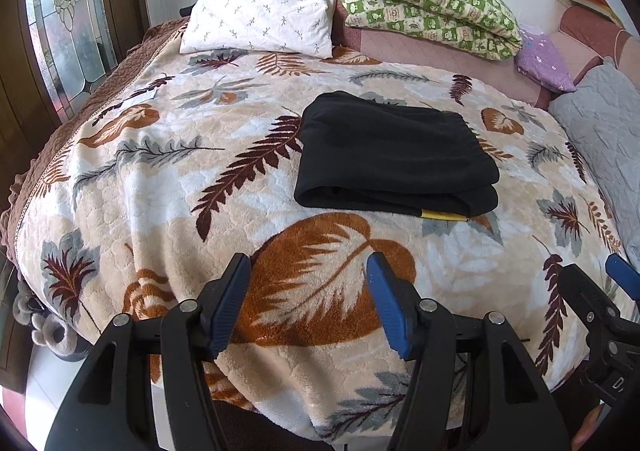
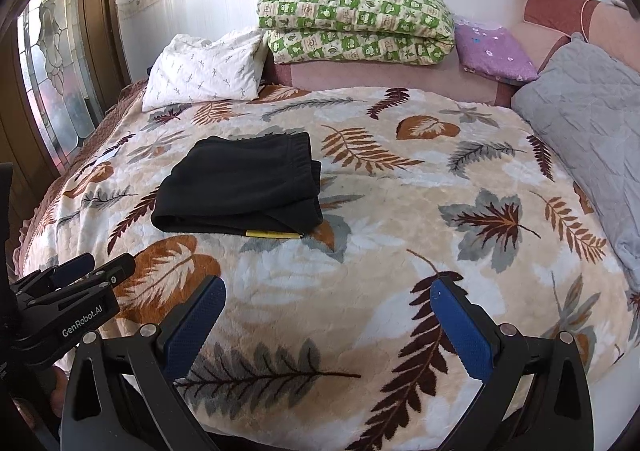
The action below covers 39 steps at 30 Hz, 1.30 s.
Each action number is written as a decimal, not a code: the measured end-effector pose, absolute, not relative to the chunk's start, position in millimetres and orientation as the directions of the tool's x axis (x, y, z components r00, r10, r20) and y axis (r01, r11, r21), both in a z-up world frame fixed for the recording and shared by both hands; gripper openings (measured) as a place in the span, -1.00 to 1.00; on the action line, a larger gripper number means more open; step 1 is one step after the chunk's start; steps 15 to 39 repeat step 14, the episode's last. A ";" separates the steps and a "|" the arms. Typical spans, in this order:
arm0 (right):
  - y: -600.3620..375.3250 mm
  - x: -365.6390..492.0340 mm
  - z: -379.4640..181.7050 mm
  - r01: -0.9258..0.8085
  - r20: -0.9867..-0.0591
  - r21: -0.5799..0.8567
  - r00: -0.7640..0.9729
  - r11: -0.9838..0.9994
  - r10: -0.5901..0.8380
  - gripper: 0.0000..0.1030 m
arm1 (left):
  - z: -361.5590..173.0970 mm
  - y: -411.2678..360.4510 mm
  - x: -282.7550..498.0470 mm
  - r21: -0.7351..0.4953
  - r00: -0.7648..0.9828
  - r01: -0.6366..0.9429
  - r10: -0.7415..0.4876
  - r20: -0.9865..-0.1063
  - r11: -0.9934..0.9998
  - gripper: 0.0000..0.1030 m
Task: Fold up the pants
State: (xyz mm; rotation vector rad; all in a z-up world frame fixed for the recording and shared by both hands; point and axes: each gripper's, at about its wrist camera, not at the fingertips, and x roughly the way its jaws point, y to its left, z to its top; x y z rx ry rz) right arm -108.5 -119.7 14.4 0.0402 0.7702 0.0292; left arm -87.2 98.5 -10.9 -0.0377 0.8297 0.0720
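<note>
A: Nearest first. Left hand-held gripper [image 1: 308,271]: jaws spread, nothing between the blue pads, only the leaf-print blanket [image 1: 160,211] of the bed below. Right hand-held gripper [image 2: 328,295]: jaws spread wider, also empty.

B: Contact with the pants?

A: None. The black pants [image 1: 396,155] lie ahead of and beyond both hand-held grippers, well apart from the fingertips. From the left one they sit slightly right of centre; from the right one, ahead and to the left [image 2: 240,187].

B: Step in hand?

A: Judged as the end state: pants already a compact stack of about 2 layers, a yellow tag [image 1: 442,215] showing at the near edge. Next move, if any, calls for a reach forward to square the edges; otherwise done.
</note>
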 end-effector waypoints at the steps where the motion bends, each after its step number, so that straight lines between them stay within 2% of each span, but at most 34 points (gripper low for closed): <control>1: -119.6 -108.5 14.4 -0.011 -0.695 0.048 0.718 0.999 0.041 0.99 | -10.3 97.8 -87.9 -0.002 0.677 -0.078 0.052 -0.734 0.997 0.16; 9: -119.8 -107.9 13.6 -0.011 -0.697 0.047 0.716 0.999 0.041 0.99 | -6.6 94.8 -89.0 0.031 0.713 -0.066 0.069 -0.698 0.997 0.16; 39: -119.1 -108.0 14.1 -0.011 -0.696 0.047 0.717 0.999 0.040 0.99 | -6.1 93.5 -89.5 0.024 0.707 -0.064 0.062 -0.704 0.998 0.16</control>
